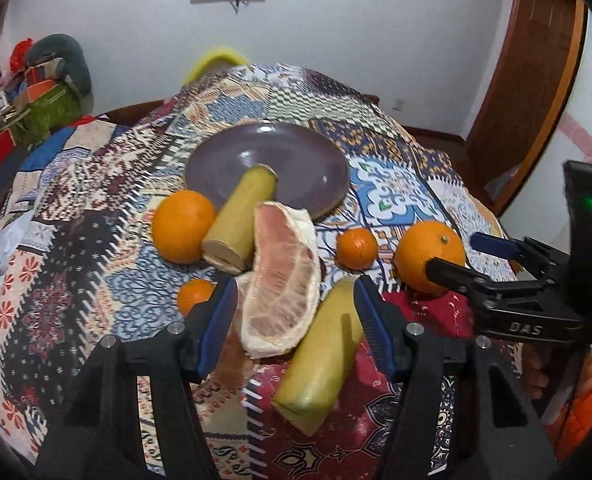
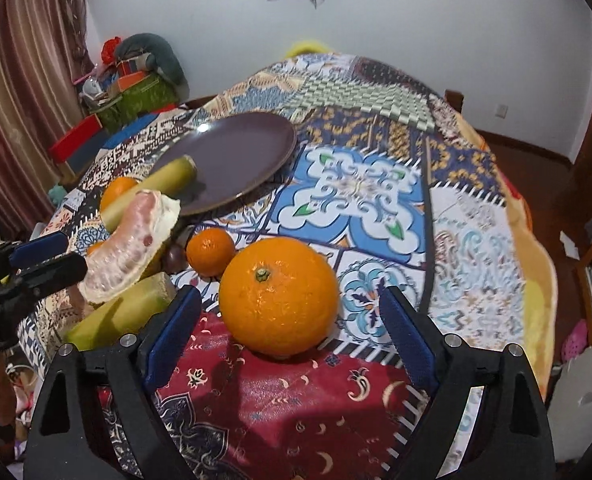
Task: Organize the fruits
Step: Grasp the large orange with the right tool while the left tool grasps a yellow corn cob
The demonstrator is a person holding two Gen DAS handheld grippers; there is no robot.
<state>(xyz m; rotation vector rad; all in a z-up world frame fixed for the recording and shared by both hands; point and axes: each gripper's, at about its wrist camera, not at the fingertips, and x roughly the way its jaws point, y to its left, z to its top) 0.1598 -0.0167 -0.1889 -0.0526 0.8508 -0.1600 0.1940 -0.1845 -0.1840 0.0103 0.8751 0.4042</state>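
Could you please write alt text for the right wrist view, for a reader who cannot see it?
The right gripper, fingers open, straddles a large orange on a patchwork tablecloth without touching it. Behind sit a small mandarin, a peeled pomelo wedge and a purple plate.

Even indoor light, plate (image 2: 232,152) glare, fisheye-warped dark corners

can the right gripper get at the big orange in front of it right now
Probably yes. The right gripper is open, its jaws stand wider than the big orange, which sits on the quilt between them with nothing blocking.
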